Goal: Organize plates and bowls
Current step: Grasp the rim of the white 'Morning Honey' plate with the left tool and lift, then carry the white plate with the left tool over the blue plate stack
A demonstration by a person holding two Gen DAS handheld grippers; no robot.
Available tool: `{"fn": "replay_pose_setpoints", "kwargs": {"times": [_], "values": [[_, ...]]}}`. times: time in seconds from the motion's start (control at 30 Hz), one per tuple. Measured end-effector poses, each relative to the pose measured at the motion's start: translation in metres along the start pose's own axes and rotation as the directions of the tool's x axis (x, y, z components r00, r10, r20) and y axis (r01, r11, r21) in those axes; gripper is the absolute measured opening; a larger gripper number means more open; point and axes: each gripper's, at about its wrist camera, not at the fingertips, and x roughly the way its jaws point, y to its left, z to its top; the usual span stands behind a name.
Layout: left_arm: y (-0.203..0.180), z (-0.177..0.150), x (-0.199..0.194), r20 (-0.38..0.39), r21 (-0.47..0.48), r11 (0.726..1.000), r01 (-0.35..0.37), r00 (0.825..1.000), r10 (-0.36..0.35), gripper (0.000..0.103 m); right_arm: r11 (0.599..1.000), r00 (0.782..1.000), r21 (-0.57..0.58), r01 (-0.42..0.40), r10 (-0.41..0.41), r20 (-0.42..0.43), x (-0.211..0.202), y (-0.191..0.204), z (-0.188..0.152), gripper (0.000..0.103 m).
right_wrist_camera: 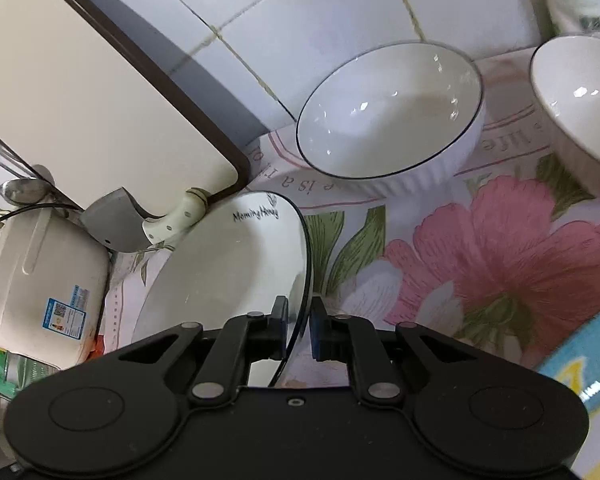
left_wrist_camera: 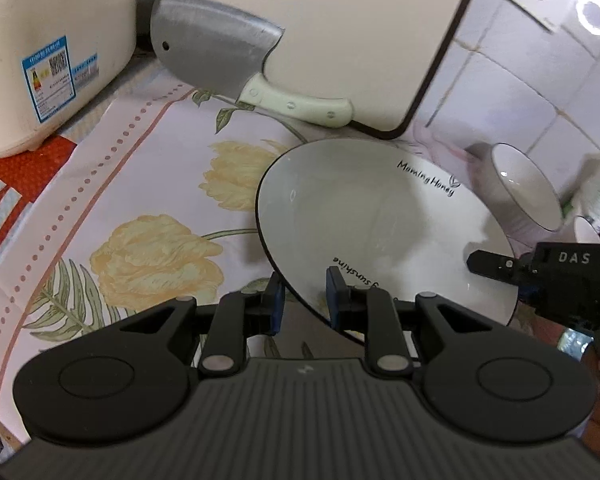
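Plate (left_wrist_camera: 380, 232) tilted, off surface (left_wrist_camera: 140, 184) | left claw (left_wrist_camera: 302, 300) and right claw (right_wrist_camera: 299, 326) both clamp its near rim | ribbed bowl (right_wrist_camera: 388, 116) beyond plate, nearer right claw

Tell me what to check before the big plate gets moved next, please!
1. Left tool clamped on the plate rim: ok, one pad sits above the rim and one below.
2. Right tool clamped on the rim: ok, the edge is pinched between its pads.
3. Plate clear of the flowered cloth: cannot tell; it is tilted, its far edge hidden.
4. Cleaver clear of the plate: ok, it leans on the cutting board, apart from the plate.
5. Ribbed bowl clear: ok, it stands apart beyond the plate.
6. Plate empty: ok.
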Motion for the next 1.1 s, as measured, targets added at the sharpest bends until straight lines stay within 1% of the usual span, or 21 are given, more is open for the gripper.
{"fn": "replay_pose_setpoints", "kwargs": {"times": [0.07,0.17,0.3,0.37,0.5,0.63,0.9,1.0,1.1], "values": [[-0.003,-0.003,-0.007,0.002,0.01,1.0,-0.001,1.0,0.001,0.02,1.0,1.0,0.019,-0.016,0.016,-0.004,-0.007,-0.004,-0.004,0.015],[-0.006,-0.01,-0.018,0.002,0.014,1.0,0.003,1.0,-0.004,0.02,1.0,1.0,0.005,-0.027,0.027,0.001,-0.019,-0.006,-0.011,0.016],[-0.011,-0.016,-0.037,0.001,0.015,1.0,0.026,1.0,-0.026,0.02,0.998,0.998,0.008,-0.054,0.054,0.028,-0.042,-0.009,-0.02,0.017],[-0.015,-0.014,-0.047,-0.017,0.008,1.0,0.024,1.0,-0.024,0.02,0.998,0.997,0.015,-0.066,0.065,0.041,-0.052,-0.009,-0.022,0.017],[-0.022,-0.01,-0.069,0.003,0.021,0.999,0.026,1.0,-0.026,0.02,0.995,0.993,0.018,-0.1,0.098,0.063,-0.072,-0.006,-0.022,0.017],[-0.028,-0.007,-0.094,0.032,0.039,0.999,0.038,0.999,-0.039,0.02,0.993,0.989,-0.024,-0.117,0.119,0.085,-0.096,0.004,-0.023,0.017],[-0.053,-0.017,-0.133,0.072,0.104,0.99,0.091,0.993,-0.098,0.019,0.989,0.982,-0.076,-0.124,0.134,0.134,-0.154,0.0,-0.032,0.019],[-0.066,-0.027,-0.141,0.071,0.121,0.986,0.111,0.99,-0.12,0.019,0.989,0.981,-0.105,-0.102,0.118,0.157,-0.174,-0.006,-0.038,0.019],[-0.08,-0.037,-0.144,0.073,0.146,0.982,0.119,0.989,-0.13,0.019,0.99,0.978,-0.11,-0.086,0.105,0.179,-0.19,-0.016,-0.045,0.02]]}}
